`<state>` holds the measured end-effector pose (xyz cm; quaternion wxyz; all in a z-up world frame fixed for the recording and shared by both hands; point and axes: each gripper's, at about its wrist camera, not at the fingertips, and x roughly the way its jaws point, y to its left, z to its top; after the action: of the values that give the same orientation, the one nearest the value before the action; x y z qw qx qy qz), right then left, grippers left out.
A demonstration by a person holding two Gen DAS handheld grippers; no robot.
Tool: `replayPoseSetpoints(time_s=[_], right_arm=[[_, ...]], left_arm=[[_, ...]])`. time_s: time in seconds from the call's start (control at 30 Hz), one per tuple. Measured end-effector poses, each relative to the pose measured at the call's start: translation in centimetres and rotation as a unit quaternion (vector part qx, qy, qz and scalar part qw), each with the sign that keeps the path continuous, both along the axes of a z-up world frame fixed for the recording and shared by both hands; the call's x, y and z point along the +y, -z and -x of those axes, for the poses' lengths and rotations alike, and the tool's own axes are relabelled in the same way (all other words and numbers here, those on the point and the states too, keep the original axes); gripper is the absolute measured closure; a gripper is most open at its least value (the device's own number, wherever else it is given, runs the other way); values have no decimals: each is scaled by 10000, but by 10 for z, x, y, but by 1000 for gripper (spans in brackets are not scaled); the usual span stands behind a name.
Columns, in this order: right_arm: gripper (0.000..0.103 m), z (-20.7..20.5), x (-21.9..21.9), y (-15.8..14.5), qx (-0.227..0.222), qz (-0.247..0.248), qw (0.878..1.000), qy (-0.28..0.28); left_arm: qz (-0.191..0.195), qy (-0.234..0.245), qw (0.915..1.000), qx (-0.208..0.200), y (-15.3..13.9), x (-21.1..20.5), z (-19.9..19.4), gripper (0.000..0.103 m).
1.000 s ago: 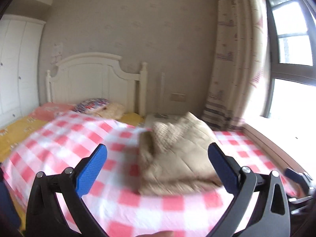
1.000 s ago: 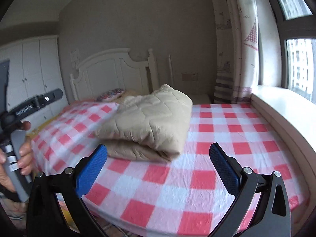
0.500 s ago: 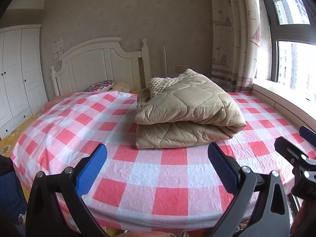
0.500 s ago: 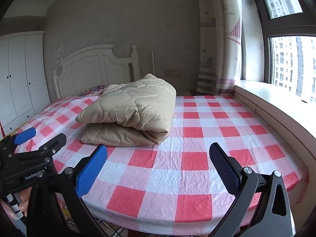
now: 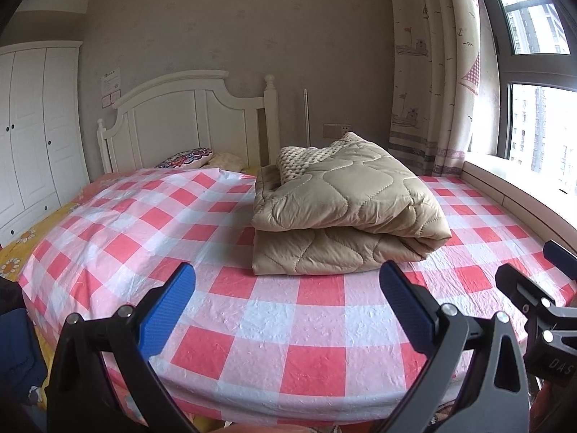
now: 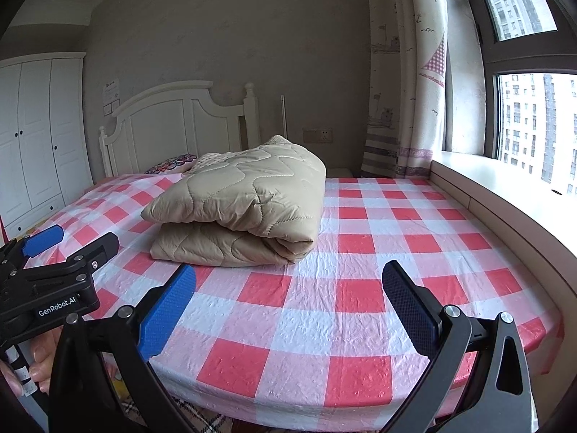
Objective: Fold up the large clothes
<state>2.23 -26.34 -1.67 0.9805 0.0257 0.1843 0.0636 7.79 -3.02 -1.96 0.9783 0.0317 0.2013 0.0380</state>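
In the left wrist view, the left gripper (image 5: 286, 299) stood with its jaws spread wide and held nothing. The beige quilt (image 5: 346, 213) lay folded into a thick bundle on the checked bed cover (image 5: 281, 328), straight ahead of this gripper and slightly to its right, well apart from the fingertips. Its long axis ran crosswise to the fingers, with the rounded fold on the gripper's right and the open layered edges on its left. The right gripper (image 5: 541, 299) showed at the far right edge of this view.

In the right wrist view, the right gripper (image 6: 288, 301) was likewise fully parted and empty. From here the quilt (image 6: 245, 205) lay ahead and to the left, its folded end being the part nearest this gripper. The left gripper (image 6: 54, 263) appeared at the left edge, held by a hand (image 6: 39, 364).

Judging by both views, the left gripper sat more squarely in front of the bundle, while the right faced its folded end; neither was clearly nearer.
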Motion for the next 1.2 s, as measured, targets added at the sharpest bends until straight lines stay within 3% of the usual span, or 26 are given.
replayPoseSetpoints(time_s=[1.2], right_arm=[[4,2,0,-1,-123,115,9998,51]], left_arm=[[-12,-13,10000,3,3,2,2,2]])
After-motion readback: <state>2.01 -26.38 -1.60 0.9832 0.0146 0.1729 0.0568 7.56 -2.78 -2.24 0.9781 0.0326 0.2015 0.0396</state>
